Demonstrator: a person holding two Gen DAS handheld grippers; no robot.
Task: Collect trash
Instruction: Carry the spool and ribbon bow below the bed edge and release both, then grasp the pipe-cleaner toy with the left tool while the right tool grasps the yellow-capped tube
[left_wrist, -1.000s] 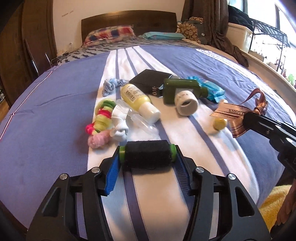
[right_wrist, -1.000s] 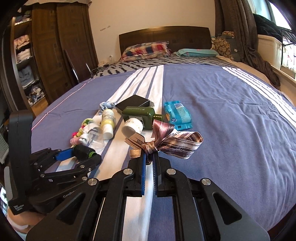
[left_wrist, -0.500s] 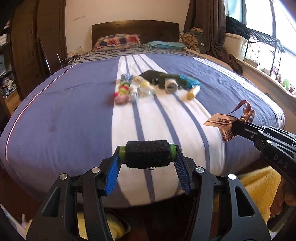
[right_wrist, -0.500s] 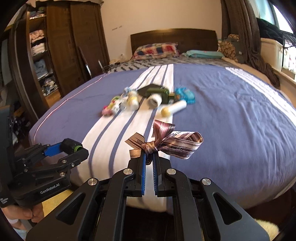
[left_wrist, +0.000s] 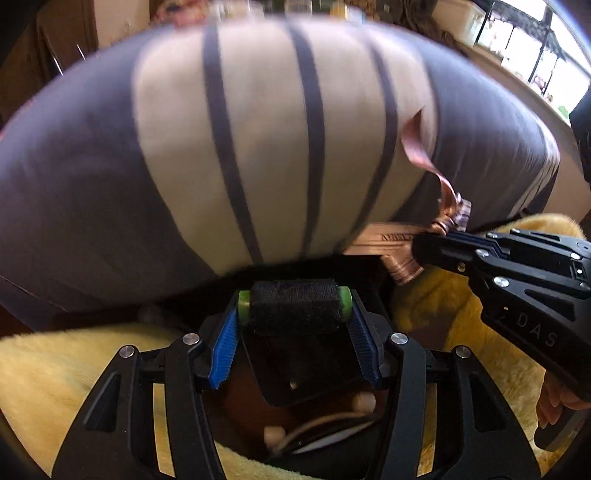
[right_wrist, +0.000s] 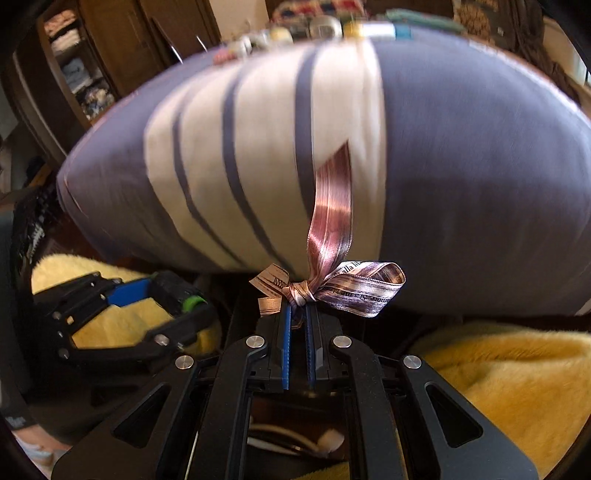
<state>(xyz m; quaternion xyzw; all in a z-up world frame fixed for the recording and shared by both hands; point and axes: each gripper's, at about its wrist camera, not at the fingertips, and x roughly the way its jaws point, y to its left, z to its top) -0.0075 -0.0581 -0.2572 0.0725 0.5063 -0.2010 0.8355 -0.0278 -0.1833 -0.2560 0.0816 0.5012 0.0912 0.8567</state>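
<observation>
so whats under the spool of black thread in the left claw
Below the spool of black thread is a dark container holding a white cord and small pale round bits, with yellow fluffy fabric around it. The claws cover the rest.

Ribbon (right_wrist: 328, 284) btwn R fingers (right_wrist: 285, 347)

My left gripper (left_wrist: 293, 308), pinching the spool (left_wrist: 293, 306), hangs beside my right gripper (right_wrist: 297, 314), with the bed (right_wrist: 461, 166) beyond both.

Black hand-held gripper (left_wrist: 294, 314), blue ribbed pads (left_wrist: 222, 356), silver screws
</observation>
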